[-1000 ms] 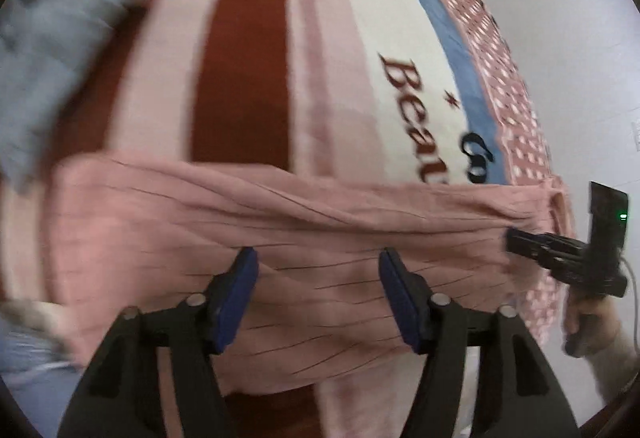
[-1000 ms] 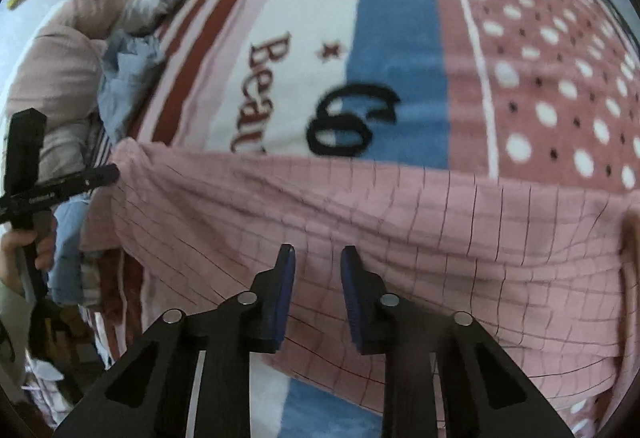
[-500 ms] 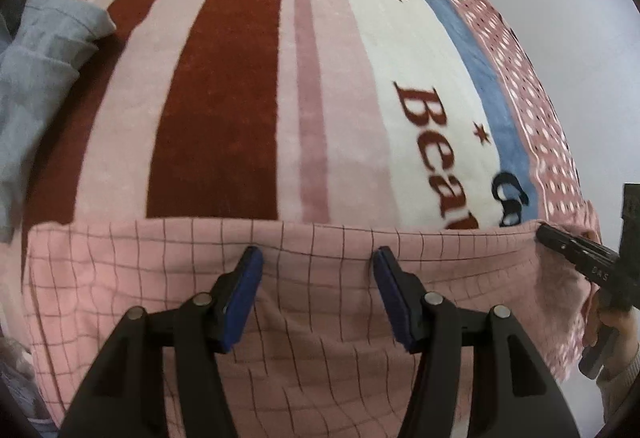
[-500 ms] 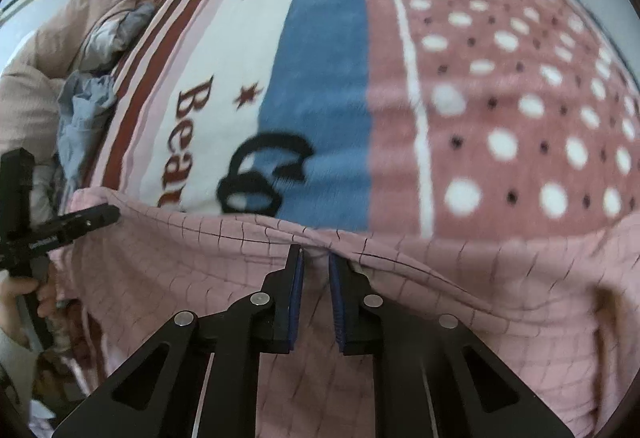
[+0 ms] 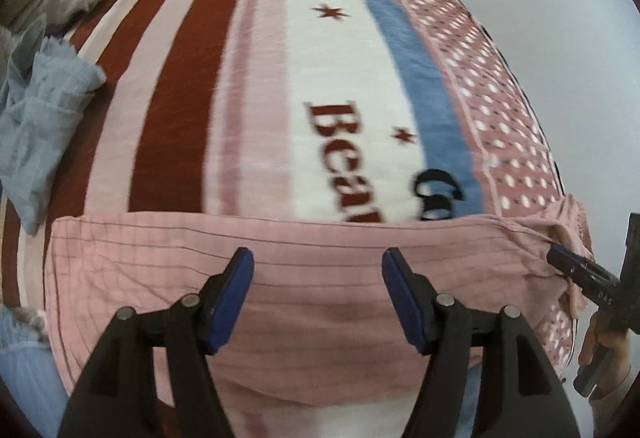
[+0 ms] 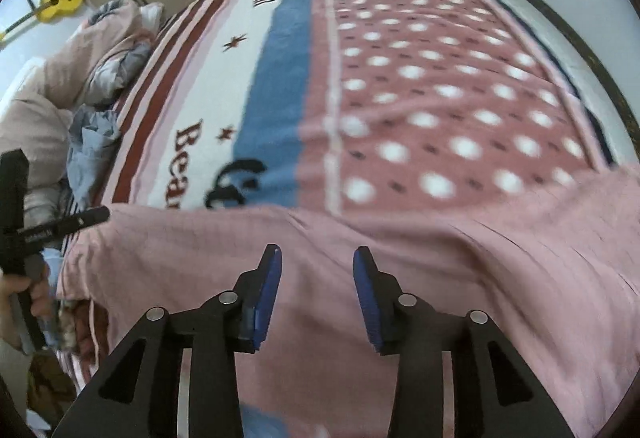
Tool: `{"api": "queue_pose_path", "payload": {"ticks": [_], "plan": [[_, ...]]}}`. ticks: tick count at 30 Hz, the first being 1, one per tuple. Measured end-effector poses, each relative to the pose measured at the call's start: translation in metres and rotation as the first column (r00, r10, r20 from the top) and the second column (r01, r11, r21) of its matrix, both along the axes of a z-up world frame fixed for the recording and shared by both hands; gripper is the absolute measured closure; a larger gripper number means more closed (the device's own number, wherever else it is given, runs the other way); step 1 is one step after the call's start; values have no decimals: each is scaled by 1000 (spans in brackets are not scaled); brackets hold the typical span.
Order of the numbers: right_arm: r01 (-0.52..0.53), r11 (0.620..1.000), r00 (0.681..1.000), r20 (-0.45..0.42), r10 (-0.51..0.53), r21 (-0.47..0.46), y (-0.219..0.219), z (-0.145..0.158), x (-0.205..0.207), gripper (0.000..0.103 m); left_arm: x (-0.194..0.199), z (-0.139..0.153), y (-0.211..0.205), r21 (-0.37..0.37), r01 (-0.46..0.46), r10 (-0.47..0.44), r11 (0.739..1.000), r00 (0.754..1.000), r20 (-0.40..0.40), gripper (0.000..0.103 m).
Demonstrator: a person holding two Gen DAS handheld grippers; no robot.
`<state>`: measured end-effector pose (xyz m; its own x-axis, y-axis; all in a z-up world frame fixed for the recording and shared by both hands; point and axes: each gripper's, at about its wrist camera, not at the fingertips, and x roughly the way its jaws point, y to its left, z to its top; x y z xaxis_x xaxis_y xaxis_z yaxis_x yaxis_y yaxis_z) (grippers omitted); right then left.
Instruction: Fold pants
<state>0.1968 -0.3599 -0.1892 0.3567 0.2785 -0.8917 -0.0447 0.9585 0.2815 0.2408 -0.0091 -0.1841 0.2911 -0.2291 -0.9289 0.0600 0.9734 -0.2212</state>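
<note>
The pink checked pants lie spread across the near end of the bed, folded edge toward the far side. They also fill the lower part of the right wrist view. My left gripper is open and empty just above the cloth near its middle. My right gripper is open and empty over the pants. The right gripper shows in the left wrist view at the pants' right end. The left gripper shows in the right wrist view at the pants' left end.
The bed is covered by a striped and dotted blanket with lettering. A blue-grey garment lies at the left, also in the right wrist view. Crumpled bedding is piled behind it. A yellow ukulele leans on the wall.
My right gripper was shut on the pants' edge and has opened and let go. Both grippers have drawn back a little. The pants now lie flat on the bed.
</note>
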Motion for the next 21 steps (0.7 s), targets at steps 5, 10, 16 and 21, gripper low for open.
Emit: {"api": "queue_pose_path", "payload": {"ticks": [5, 10, 16, 21], "plan": [[69, 997, 998, -2, -69, 28, -74, 12, -43, 61, -24, 15, -55, 17, -17, 16, 1000, 1000, 26, 30], [127, 990, 992, -11, -127, 63, -143, 17, -82, 58, -49, 18, -110, 16, -52, 52, 998, 998, 28, 29], [182, 976, 983, -56, -177, 121, -198, 10, -126, 52, -65, 28, -165, 29, -56, 54, 998, 998, 43, 29], [227, 963, 971, -104, -213, 144, -231, -4, -149, 52, -79, 23, -192, 56, -72, 70, 996, 997, 41, 29]]}}
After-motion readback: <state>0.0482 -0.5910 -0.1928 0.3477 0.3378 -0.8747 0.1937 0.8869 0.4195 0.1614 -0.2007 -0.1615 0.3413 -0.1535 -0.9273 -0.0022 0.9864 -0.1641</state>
